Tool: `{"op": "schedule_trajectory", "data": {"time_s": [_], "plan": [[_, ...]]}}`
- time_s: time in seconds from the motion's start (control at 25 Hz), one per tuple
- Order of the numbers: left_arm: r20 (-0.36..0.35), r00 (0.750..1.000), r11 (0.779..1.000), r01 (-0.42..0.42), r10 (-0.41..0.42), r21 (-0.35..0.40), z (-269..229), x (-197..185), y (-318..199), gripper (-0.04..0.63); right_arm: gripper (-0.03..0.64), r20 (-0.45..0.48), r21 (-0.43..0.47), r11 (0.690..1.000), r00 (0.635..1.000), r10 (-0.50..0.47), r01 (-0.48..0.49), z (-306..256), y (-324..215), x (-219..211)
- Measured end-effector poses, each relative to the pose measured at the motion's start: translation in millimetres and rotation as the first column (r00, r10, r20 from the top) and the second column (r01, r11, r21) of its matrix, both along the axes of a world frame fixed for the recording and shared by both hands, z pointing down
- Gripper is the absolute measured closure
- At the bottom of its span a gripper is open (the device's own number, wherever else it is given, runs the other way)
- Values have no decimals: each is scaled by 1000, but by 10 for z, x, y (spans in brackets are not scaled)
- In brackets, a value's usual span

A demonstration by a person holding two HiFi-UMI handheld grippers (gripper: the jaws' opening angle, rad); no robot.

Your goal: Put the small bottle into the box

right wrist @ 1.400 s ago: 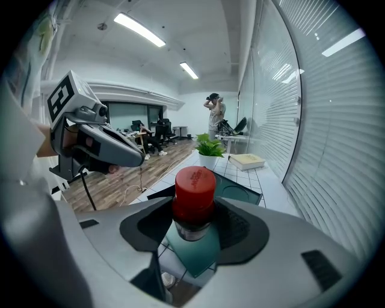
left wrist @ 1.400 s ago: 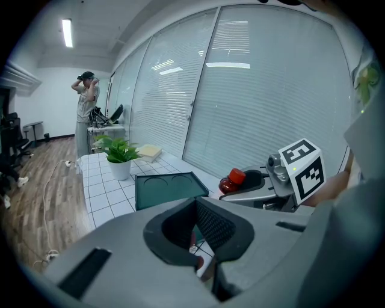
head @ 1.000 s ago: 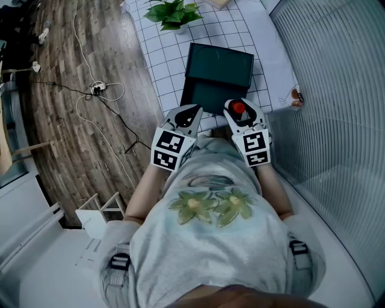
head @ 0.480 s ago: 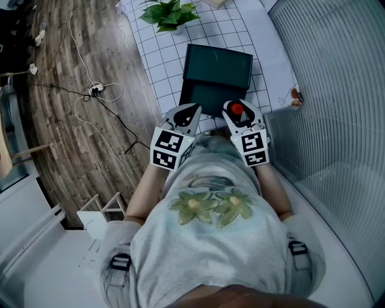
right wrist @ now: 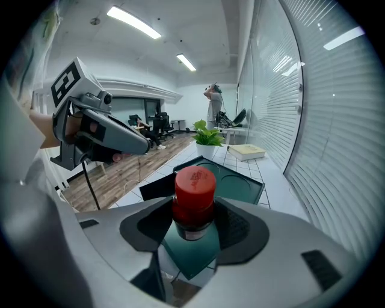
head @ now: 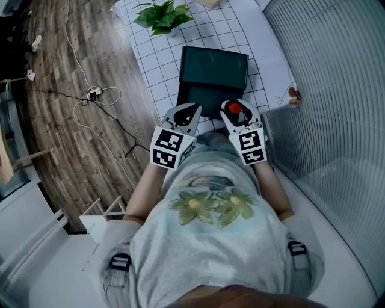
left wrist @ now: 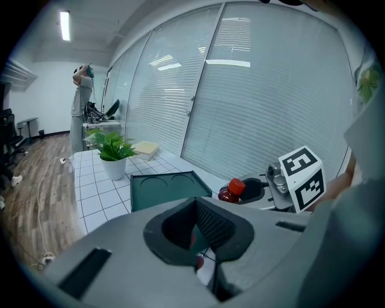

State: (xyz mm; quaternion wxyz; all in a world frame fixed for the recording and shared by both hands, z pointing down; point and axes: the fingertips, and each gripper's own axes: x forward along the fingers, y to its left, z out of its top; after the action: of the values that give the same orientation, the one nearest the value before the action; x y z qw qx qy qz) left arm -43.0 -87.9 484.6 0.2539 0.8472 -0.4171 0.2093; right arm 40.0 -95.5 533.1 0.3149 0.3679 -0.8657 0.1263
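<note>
The small bottle [right wrist: 194, 198], dark with a red cap, stands upright between the jaws of my right gripper [right wrist: 194, 218], which is shut on it. From above, the bottle's red cap [head: 233, 109] shows in the right gripper [head: 233, 114], just over the near right edge of the dark green box [head: 198, 99]. The box lies open, its lid [head: 215, 66] folded back, with two round hollows in it. My left gripper [head: 192, 110] hangs beside the box's near left edge. Its jaws [left wrist: 195, 207] meet at the tips with nothing held.
The box rests on a white gridded table [head: 156, 57]. A potted plant [head: 161, 17] and a pale book [left wrist: 146, 148] stand at its far end. A glass wall with blinds [head: 337, 90] runs along the right. Cables [head: 93, 93] lie on the wooden floor at left.
Hardly anything differs. Both grippers stay at the box's near edge, the right one a touch further left with the bottle still in it.
</note>
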Motion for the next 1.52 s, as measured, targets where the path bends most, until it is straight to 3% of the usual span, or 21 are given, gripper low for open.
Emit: {"op": "schedule_trajectory", "data": {"time_s": [1.52], "plan": [[23, 1000, 1000, -19, 19, 1, 21, 18, -14, 588, 400, -47, -56, 998, 999, 0, -3, 392, 48, 80]]}}
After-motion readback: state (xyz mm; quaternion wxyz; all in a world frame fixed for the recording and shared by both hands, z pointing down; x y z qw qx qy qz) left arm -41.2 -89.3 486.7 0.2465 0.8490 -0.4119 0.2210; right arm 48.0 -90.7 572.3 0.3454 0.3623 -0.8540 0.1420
